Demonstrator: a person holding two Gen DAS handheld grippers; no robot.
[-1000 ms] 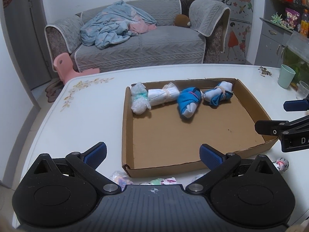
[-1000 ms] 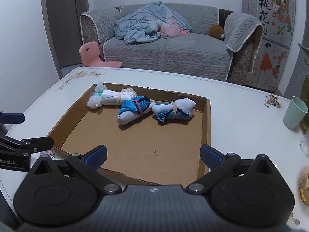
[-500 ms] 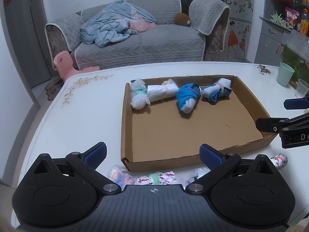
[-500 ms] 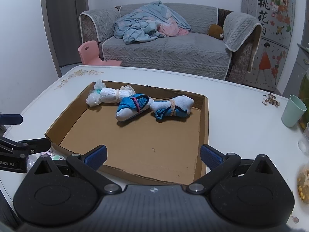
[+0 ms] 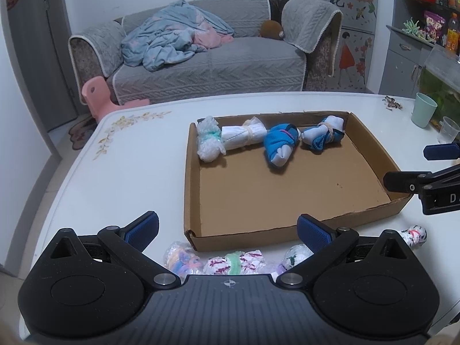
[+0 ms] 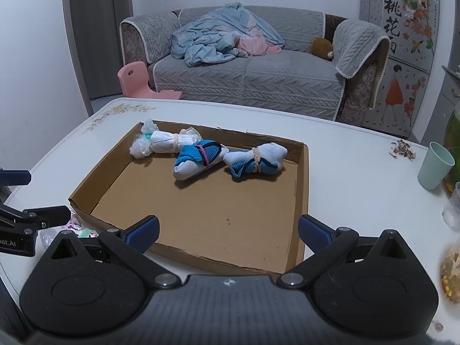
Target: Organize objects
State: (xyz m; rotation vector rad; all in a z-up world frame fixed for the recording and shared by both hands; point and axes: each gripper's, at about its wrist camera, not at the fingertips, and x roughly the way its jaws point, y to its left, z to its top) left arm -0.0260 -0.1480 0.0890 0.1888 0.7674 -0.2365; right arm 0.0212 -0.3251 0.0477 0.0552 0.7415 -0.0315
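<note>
A shallow cardboard tray lies on the white table. At its far side lie a white sock bundle, a blue one and a white-blue one. Several patterned sock bundles lie on the table in front of the tray. My left gripper is open and empty above them. My right gripper is open and empty over the tray's near edge.
A green cup and a clear glass stand at the table's right. Crumbs lie near them. A grey sofa and pink stool stand beyond the table.
Both grippers have drawn back toward me. More loose sock bundles show in front of the tray in the left wrist view. Both stay open.
</note>
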